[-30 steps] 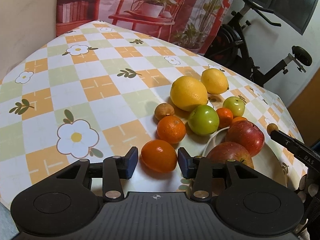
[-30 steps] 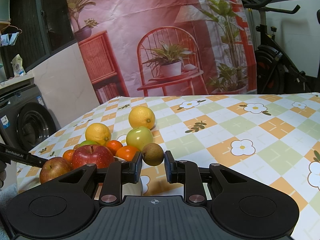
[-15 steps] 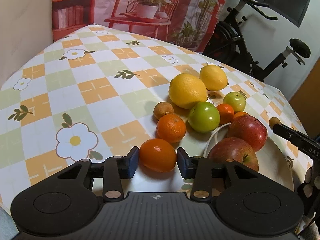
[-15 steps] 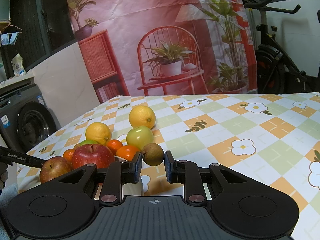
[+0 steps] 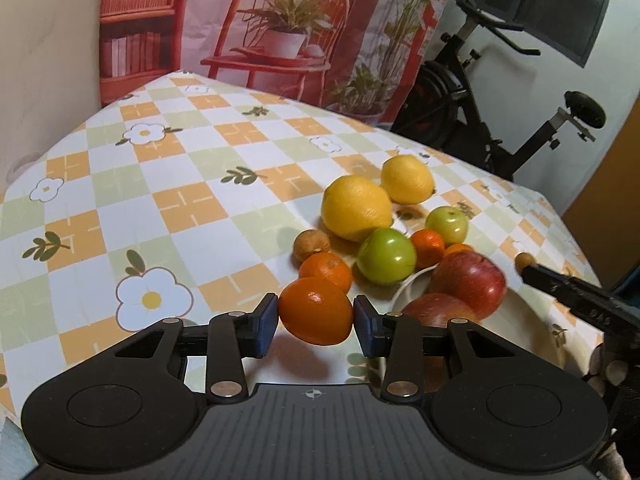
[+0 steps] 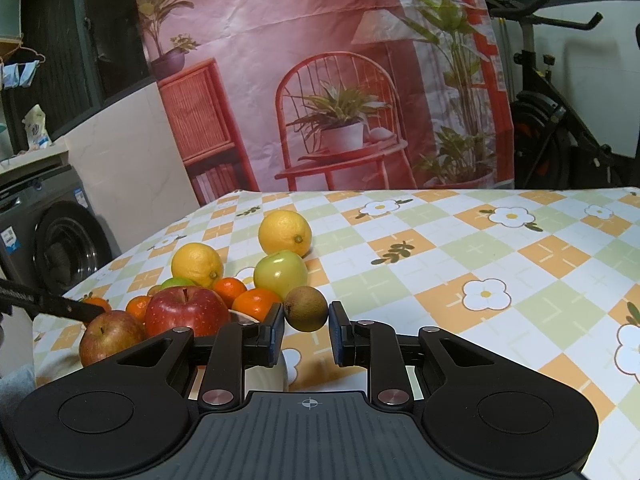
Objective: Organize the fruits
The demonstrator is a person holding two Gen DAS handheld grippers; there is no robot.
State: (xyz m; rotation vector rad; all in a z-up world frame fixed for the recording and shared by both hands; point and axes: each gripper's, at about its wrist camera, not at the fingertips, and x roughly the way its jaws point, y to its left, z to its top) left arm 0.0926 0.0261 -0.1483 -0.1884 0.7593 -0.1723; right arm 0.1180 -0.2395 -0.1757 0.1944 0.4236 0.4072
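My left gripper [image 5: 316,322] is shut on an orange [image 5: 316,310] and holds it just above the tablecloth, left of a white plate [image 5: 520,328]. Two red apples [image 5: 468,284] lie on the plate. Two lemons [image 5: 356,208], two green apples [image 5: 386,256], more small oranges [image 5: 326,270] and a brown kiwi [image 5: 311,242] lie beside it. My right gripper [image 6: 306,326] is shut on a brown kiwi [image 6: 306,308] at the plate's right side; it also shows at the right edge of the left wrist view [image 5: 524,260].
The table [image 6: 500,264] has a checked flower cloth and drops off at its edges. An exercise bike [image 5: 500,120] stands behind it. A washing machine [image 6: 52,236] stands to the left. A printed backdrop [image 6: 320,80] hangs at the back.
My left gripper closed on the orange and lifted it slightly, tilting up. My right gripper has held still with the kiwi.
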